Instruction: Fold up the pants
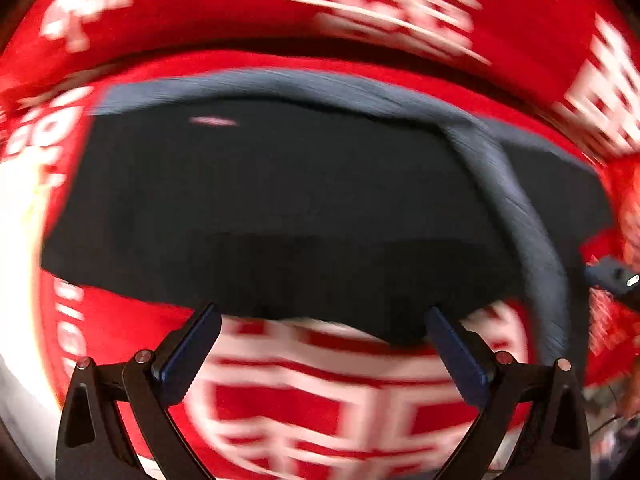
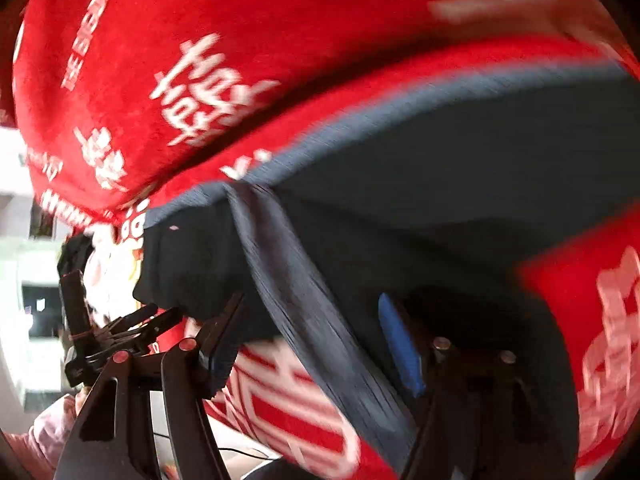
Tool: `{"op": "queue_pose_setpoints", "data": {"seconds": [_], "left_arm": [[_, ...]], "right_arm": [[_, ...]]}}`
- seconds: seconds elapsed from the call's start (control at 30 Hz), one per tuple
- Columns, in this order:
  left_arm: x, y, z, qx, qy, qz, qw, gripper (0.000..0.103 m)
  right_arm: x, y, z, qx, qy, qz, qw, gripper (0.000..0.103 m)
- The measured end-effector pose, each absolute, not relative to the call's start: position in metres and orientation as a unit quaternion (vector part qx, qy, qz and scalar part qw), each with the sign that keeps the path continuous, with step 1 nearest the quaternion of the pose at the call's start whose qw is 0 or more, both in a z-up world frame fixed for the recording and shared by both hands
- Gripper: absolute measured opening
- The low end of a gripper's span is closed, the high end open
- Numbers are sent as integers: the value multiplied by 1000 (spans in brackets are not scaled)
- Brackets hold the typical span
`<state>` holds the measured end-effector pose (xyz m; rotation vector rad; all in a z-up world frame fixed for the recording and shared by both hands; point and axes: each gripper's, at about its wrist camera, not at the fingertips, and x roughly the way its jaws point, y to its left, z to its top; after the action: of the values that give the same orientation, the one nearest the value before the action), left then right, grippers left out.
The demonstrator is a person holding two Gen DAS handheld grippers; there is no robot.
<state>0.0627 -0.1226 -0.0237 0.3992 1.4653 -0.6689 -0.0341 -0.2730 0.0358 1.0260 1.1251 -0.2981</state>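
Note:
Dark navy pants (image 1: 280,200) lie folded on a red cloth, with a lighter grey-blue band (image 1: 520,216) running down their right side. In the left wrist view my left gripper (image 1: 322,320) points down at the near edge of the pants, open wide, with only red cloth between its fingers. The right wrist view shows the pants (image 2: 440,184) from the side. My right gripper (image 2: 312,328) stands open over them. The grey-blue band (image 2: 304,300) passes between its fingers, and the pads do not press on it. Both views are blurred.
The red cloth (image 1: 224,12) with white lettering covers the whole surface under and around the pants. A black gripper-like device (image 2: 84,312) shows at the left of the right wrist view, with a pink sleeve (image 2: 40,436) below it. A bright room lies beyond the cloth's left edge.

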Motion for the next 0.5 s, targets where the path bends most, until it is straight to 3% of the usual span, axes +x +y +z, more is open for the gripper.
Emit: {"op": "queue_pose_setpoints", "data": {"seconds": [0.3, 0.5], "left_arm": [[-56, -208, -19, 198, 639, -441, 598, 103], [-78, -228, -35, 230, 628, -457, 586, 103]], "right_arm": [[-242, -221, 28, 553, 455, -281, 638, 70], [-305, -191, -9, 590, 440, -332, 590, 70]]}}
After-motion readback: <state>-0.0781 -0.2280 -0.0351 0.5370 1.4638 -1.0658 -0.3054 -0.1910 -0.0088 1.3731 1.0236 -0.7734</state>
